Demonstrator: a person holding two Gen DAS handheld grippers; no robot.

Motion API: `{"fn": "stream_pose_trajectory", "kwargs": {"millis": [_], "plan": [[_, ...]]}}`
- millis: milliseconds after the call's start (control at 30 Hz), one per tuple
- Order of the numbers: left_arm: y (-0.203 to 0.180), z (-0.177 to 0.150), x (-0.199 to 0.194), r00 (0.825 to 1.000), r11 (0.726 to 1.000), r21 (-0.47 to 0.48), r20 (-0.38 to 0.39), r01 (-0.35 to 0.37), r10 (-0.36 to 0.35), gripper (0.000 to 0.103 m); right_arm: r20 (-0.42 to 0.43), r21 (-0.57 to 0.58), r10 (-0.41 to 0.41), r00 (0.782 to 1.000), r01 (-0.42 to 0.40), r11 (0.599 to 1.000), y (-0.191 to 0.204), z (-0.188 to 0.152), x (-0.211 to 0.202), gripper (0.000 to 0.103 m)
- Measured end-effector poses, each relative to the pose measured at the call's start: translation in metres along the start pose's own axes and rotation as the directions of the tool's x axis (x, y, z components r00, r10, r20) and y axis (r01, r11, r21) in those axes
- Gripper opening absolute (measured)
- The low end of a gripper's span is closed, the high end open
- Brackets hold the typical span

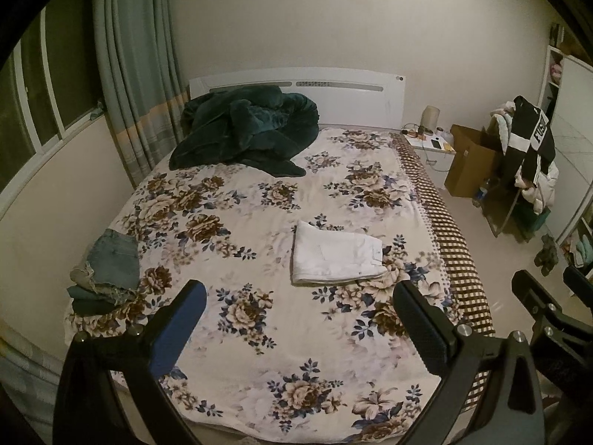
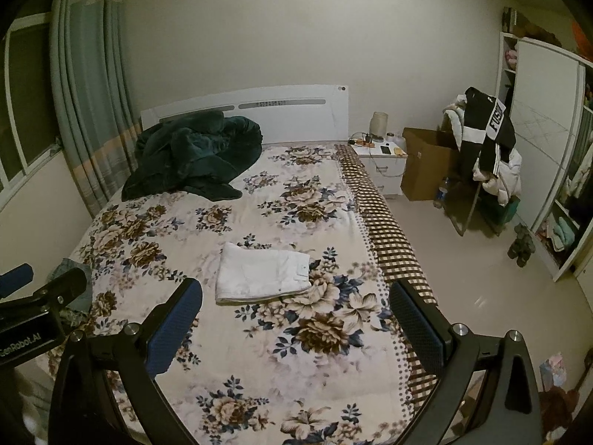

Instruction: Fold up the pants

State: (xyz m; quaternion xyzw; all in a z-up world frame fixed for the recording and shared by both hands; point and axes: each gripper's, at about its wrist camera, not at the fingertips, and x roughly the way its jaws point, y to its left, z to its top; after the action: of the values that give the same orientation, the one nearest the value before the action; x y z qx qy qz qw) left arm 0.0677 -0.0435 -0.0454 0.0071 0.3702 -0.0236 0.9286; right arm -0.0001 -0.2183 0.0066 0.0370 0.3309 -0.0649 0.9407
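Both sets of fingers stand spread wide with nothing between them: the left gripper (image 1: 300, 326) and the right gripper (image 2: 296, 324) hang above the near end of the bed (image 1: 259, 382), clear of the cloth. White pants (image 1: 335, 256) lie folded into a flat rectangle on the floral bedspread (image 2: 333, 352), right of centre, well apart from both grippers. A small pile of folded clothes topped by denim shorts (image 1: 111, 263) sits at the bed's left edge. A dark green blanket (image 1: 244, 129) is heaped against the white headboard (image 1: 352, 100).
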Motion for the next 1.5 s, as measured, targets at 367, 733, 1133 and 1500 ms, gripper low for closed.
{"fn": "stream_pose_trajectory", "kwargs": {"millis": [367,733,1133,1500], "plan": [[-0.002,-0.003,-0.004,1.0,1.0,0.006,0.004,-0.016,0.016,0.103,-0.025,0.006,0.027,0.999,-0.027,1.0,-0.004,-0.007,0.01,0.103],[0.002,-0.002,-0.008,1.0,1.0,0.003,-0.002,-0.014,0.014,0.103,-0.025,0.004,0.026,0.999,-0.026,1.0,-0.002,-0.009,0.009,0.103],[-0.001,-0.006,-0.019,0.999,1.0,0.0,0.011,-0.03,0.03,0.103,-0.02,-0.006,0.039,0.999,-0.039,0.999,0.002,-0.004,0.01,0.103],[-0.004,-0.005,-0.024,0.999,0.999,-0.001,0.012,-0.041,0.041,0.103,-0.02,-0.002,0.041,0.999,-0.041,0.999,0.005,-0.003,0.009,0.103]]}}
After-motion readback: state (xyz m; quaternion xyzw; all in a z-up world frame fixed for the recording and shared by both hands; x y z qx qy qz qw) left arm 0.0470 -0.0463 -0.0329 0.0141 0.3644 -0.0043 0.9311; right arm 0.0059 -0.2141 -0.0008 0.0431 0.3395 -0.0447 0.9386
